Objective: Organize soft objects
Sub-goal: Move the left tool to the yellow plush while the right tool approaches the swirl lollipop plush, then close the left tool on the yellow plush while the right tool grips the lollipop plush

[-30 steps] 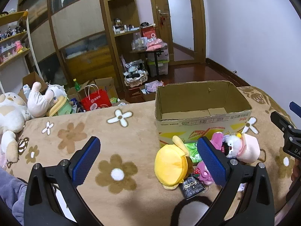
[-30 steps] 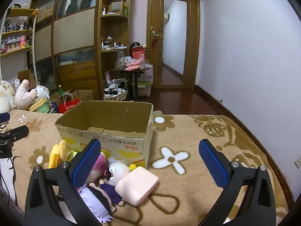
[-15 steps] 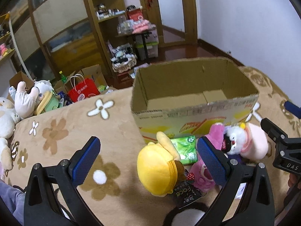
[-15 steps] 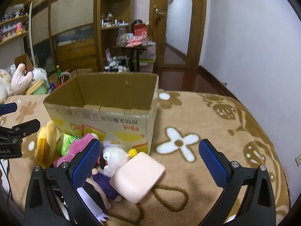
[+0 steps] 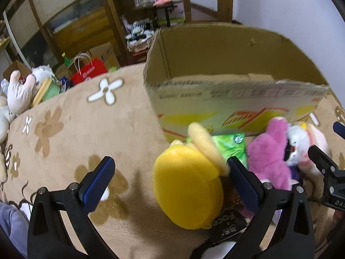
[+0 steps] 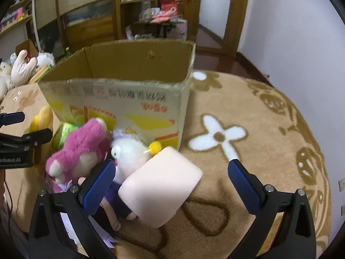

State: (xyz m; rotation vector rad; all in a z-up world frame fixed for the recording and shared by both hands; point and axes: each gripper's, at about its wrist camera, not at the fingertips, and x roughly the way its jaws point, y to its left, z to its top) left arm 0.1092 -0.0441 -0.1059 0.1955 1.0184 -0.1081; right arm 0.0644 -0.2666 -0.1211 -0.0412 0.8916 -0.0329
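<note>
Plush toys lie heaped against the cardboard box's [image 5: 237, 99] front: yellow plush [image 5: 187, 190], green packet [image 5: 230, 146], pink bear [image 6: 79, 149], white doll [image 6: 129, 153], pale pink cushion [image 6: 159, 185]. Box print is unreadable. Left gripper [image 5: 172, 183] and right gripper [image 6: 172, 185] both gape wide.

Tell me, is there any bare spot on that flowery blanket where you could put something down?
Yes: the stretch of blanket left of the cardboard box, and the stretch right of the box. The box looks empty. It is crowded in front of the box: yellow plush, pink plush, white plush and pale pink block are packed together.
</note>
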